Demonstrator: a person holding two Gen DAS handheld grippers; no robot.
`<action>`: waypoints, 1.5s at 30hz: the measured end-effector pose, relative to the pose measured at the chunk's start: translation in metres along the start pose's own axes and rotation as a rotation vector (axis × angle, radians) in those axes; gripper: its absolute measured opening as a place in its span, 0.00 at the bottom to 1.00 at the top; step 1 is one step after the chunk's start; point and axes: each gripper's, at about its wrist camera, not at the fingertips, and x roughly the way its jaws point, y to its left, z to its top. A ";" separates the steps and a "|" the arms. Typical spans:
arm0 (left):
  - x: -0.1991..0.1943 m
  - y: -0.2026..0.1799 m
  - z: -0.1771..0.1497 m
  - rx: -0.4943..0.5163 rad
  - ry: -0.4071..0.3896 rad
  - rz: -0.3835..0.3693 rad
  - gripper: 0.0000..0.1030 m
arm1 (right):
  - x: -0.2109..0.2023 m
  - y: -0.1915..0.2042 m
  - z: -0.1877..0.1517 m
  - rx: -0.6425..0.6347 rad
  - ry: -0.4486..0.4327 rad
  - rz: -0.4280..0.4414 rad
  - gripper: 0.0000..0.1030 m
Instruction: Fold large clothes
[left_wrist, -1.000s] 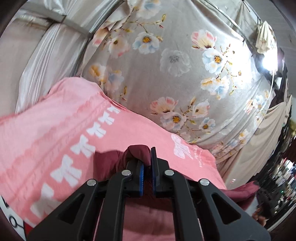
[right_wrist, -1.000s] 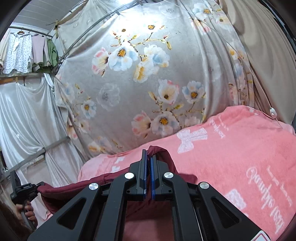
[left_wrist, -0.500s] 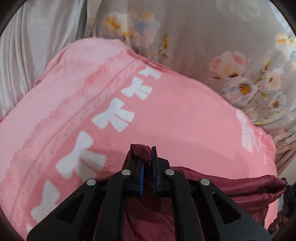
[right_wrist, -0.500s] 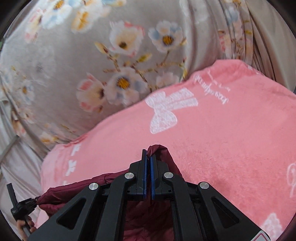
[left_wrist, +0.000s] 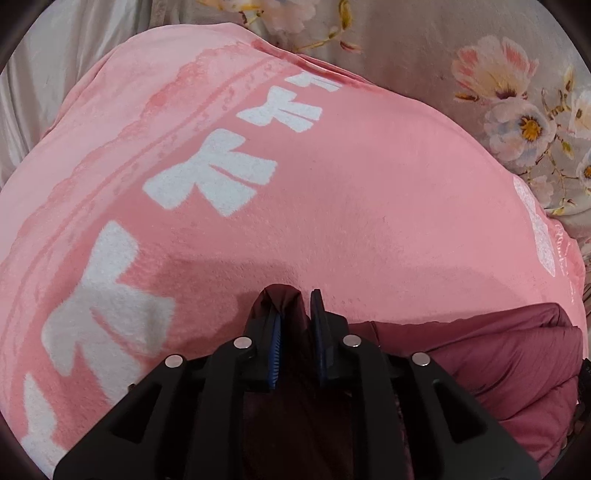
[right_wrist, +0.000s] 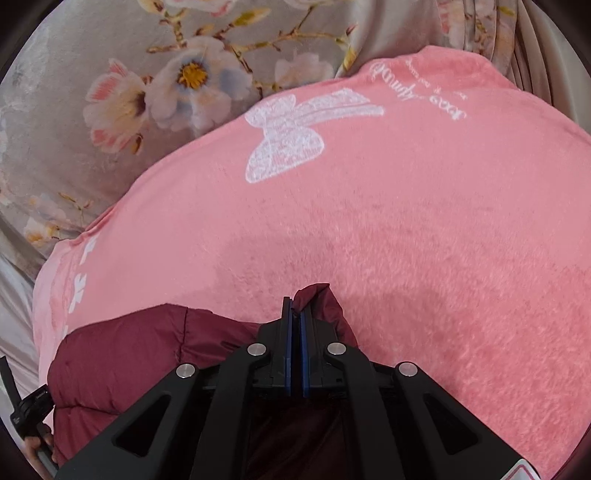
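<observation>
Pink blanket, maroon jacket mostly hidden behind jaws

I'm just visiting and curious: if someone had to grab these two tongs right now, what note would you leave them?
Left tongs: jaws opening, a fold of the maroon padded jacket between them, resting against one pad.
Right tongs: shut on another edge of the jacket.
The jacket's held edge lies low over the pink bow-print blanket, its bulk bunched between the two tongs.
Done: this edge brought onto the blanket.
Left: release the right side, likely smooth, then fold further; how many folds are finished is not visible.
</observation>
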 end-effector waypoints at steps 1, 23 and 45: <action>0.001 -0.001 -0.001 0.005 -0.007 0.006 0.15 | 0.002 0.000 -0.001 -0.001 0.006 -0.004 0.03; -0.112 -0.103 0.012 0.246 -0.121 -0.124 0.81 | -0.089 0.151 -0.028 -0.456 -0.030 0.175 0.05; 0.005 -0.155 -0.039 0.289 0.001 -0.062 0.78 | 0.028 0.163 -0.069 -0.472 0.193 0.141 0.02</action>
